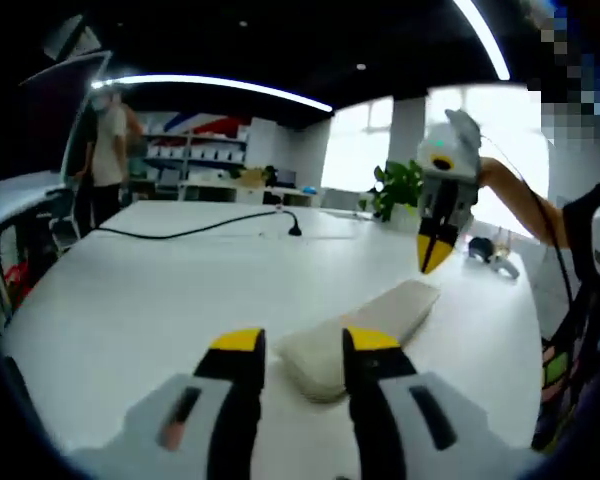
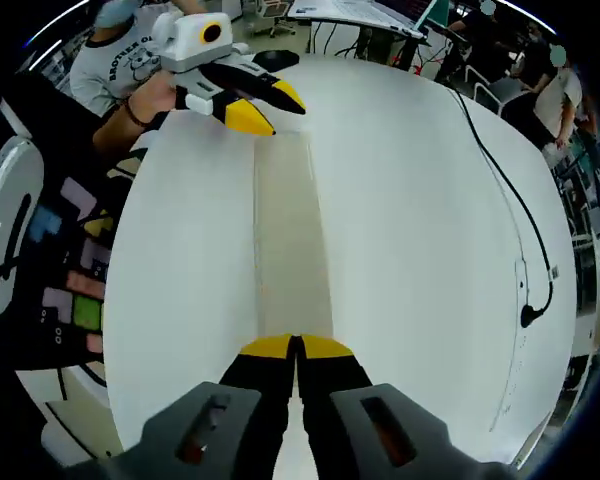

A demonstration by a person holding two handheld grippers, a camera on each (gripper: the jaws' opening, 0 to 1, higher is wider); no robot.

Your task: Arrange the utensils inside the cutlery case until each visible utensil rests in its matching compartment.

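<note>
A long beige cutlery case (image 1: pixel 365 325) lies closed on the white table (image 1: pixel 150 300), and its contents are hidden. My left gripper (image 1: pixel 305 342) is open, and the case's near end sits between its yellow-tipped jaws. In the left gripper view the right gripper (image 1: pixel 432 252) hangs shut in the air above the case's far end. In the right gripper view the case (image 2: pixel 292 230) runs straight away from my right gripper (image 2: pixel 296 348), which is shut with nothing visible between its tips. At the far end of the case the left gripper (image 2: pixel 268 108), held by a hand, stands open.
A black cable (image 1: pixel 195 232) with a plug crosses the far side of the table; the cable (image 2: pixel 510 200) also runs along the right side. A potted plant (image 1: pixel 398 188) and a small dark-and-white object (image 1: pixel 492 250) stand at the far edge. A person (image 1: pixel 107 150) stands at back left.
</note>
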